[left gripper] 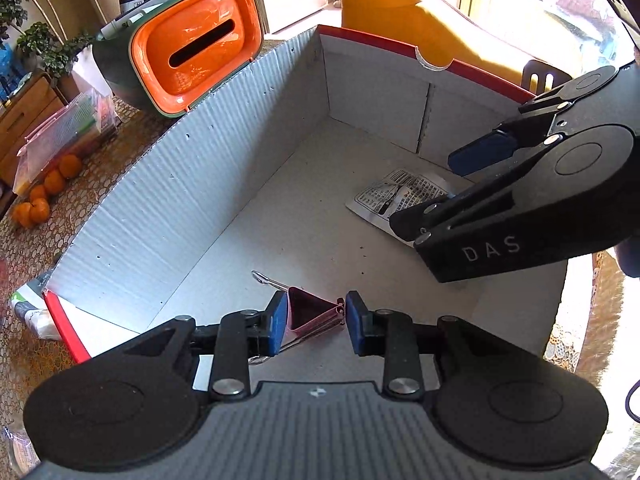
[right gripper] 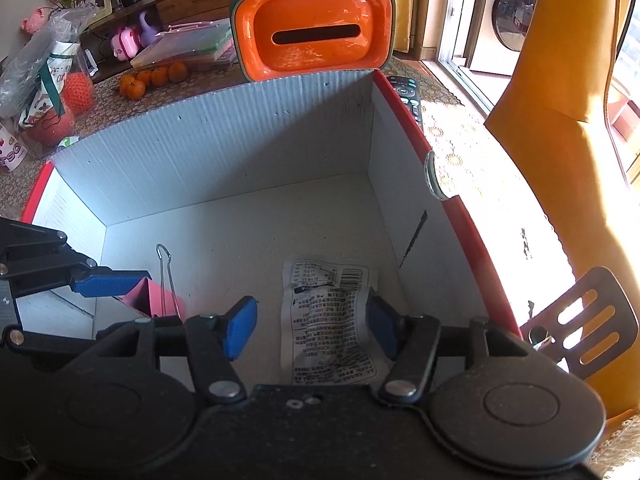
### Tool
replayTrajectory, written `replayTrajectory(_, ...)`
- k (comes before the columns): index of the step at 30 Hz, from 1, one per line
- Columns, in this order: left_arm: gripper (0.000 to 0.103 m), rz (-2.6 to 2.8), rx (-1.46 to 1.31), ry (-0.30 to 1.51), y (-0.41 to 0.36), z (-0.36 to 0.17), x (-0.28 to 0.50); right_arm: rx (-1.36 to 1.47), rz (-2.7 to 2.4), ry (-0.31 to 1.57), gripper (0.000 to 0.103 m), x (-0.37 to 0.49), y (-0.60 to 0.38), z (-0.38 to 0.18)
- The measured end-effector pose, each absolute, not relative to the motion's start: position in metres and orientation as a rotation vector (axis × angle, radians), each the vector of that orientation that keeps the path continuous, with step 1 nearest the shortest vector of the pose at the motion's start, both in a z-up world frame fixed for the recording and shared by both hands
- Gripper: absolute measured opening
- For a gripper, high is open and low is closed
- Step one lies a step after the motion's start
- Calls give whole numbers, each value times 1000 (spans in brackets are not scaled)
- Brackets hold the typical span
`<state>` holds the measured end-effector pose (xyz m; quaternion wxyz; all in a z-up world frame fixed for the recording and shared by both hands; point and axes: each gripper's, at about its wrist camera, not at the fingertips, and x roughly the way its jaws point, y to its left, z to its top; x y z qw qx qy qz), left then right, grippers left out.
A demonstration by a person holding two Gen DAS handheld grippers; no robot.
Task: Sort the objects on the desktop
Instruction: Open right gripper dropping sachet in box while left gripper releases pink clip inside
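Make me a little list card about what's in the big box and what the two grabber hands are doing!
box: cardboard box, white inside with red edges
in the box: pink binder clip and printed packet, both lying on the floor of the box
left gripper: open, pads on either side of the binder clip
right gripper: open, just above the packet
behind the box: orange and green container with a slot
on the table: oranges, remote control

Cardboard box [left gripper: 224,184]: pale grey ribbed inside, red outside. Binder clip [left gripper: 310,314]: pink, silver wire handles. Sachet [right gripper: 328,320]: white, black print and barcode. Gripper pads [right gripper: 240,326]: blue on black. Tissue box [right gripper: 312,28]: orange face, green shell. Tablecloth [right gripper: 452,148]: brown-gold floral lace.
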<state>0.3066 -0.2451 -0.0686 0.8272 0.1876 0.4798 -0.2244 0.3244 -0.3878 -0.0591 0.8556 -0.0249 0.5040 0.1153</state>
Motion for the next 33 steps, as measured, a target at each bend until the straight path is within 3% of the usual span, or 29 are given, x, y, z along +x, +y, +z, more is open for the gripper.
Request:
replayTrajectory(9,30,-478,330,936,-235,-45,290,-30,217,1013,82,316,-388,-44)
replayTrajectory(13,32,-474,297,902,-230,-34,281,-7,214,990,83,311,-390,-34)
replayTrajectory(17,64,-472,262,868,-224,-26,271,-5,213,961,84,303,-388,-24)
replayTrajectory(25,65,-460,236,839,-209,-15,258,25,209,907,90,288,-387,-8)
replayTrajectory(33,73,-449,205,792,-192,-3,240,39,224,850,94,266,-381,8)
